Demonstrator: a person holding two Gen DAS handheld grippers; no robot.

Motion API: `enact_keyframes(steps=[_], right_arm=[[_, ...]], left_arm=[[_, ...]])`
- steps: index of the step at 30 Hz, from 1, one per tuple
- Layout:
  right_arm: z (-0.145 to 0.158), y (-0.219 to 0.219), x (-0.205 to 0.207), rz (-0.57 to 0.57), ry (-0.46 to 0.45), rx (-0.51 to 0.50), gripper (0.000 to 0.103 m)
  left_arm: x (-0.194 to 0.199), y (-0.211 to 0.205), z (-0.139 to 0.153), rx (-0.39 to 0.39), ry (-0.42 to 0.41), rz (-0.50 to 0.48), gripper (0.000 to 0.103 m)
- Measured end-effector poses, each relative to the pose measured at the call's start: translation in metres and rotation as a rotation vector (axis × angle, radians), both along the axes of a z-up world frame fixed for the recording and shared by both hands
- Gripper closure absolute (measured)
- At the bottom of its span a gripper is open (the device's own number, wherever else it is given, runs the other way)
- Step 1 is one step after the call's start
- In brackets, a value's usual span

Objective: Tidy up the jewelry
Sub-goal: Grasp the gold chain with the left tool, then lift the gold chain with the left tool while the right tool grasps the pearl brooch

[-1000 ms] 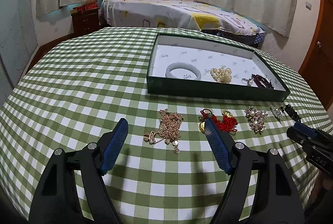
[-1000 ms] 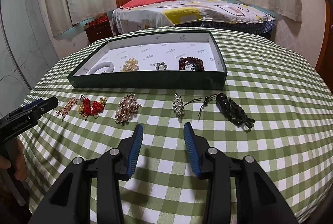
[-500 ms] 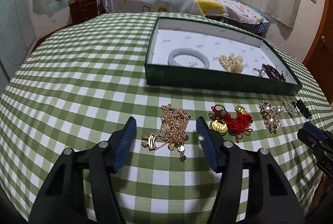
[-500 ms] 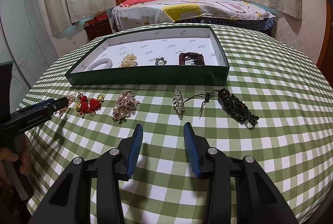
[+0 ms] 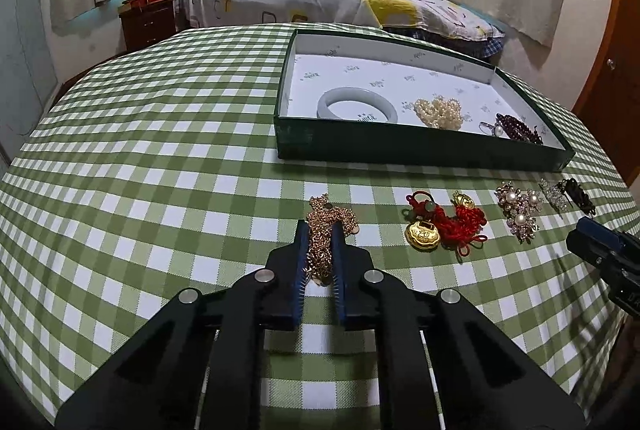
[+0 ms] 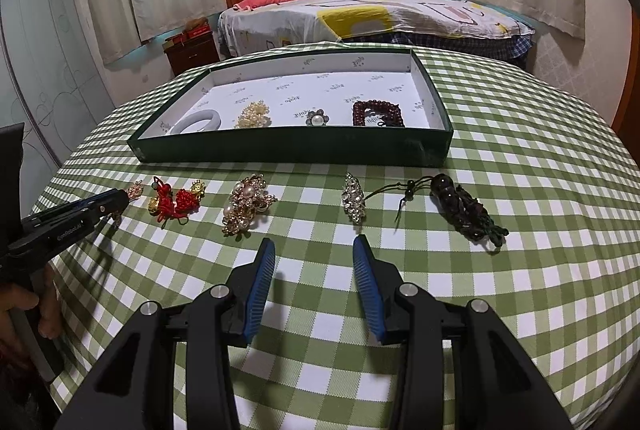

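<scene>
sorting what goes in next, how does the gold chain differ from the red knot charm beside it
The gold chain is a thin heap of metal links, pinched between the left gripper; the red knot charm is woven cord with gold pendants, lying untouched. Both still rest on the checked tablecloth, outside the green box.

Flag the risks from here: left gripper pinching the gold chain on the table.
1. The left gripper pinches only part of the tangled gold chain necklace; loose loops may slip free when lifted.
2. The dark green cardboard tray has a raised wall; a dangling chain could catch on it.
3. The red knotted cord charm with gold lock lies beside the chain; trailing links may snag it.
</scene>
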State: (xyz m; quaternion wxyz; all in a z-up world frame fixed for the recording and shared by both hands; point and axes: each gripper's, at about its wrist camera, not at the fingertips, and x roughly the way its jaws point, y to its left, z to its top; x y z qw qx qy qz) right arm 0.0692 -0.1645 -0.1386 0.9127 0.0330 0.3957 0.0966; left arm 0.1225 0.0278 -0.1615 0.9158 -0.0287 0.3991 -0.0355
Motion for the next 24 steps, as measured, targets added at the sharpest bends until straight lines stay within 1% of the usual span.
enact_keyframes(steps=[13,19,24], right_arm=[[0.004,0.01,0.007,0.024,-0.001,0.019,0.062],[0.006,0.024,0.018,0.053,-0.005,0.024,0.062],[0.003,0.037,0.03,0.07,0.014,0.024,0.062]], left_arm=[[-0.007,0.006,0.02,0.01,-0.056,0.009,0.092],[-0.007,0.007,0.021,0.02,-0.061,0.018,0.092],[-0.007,0.011,0.021,0.019,-0.06,0.026,0.092]])
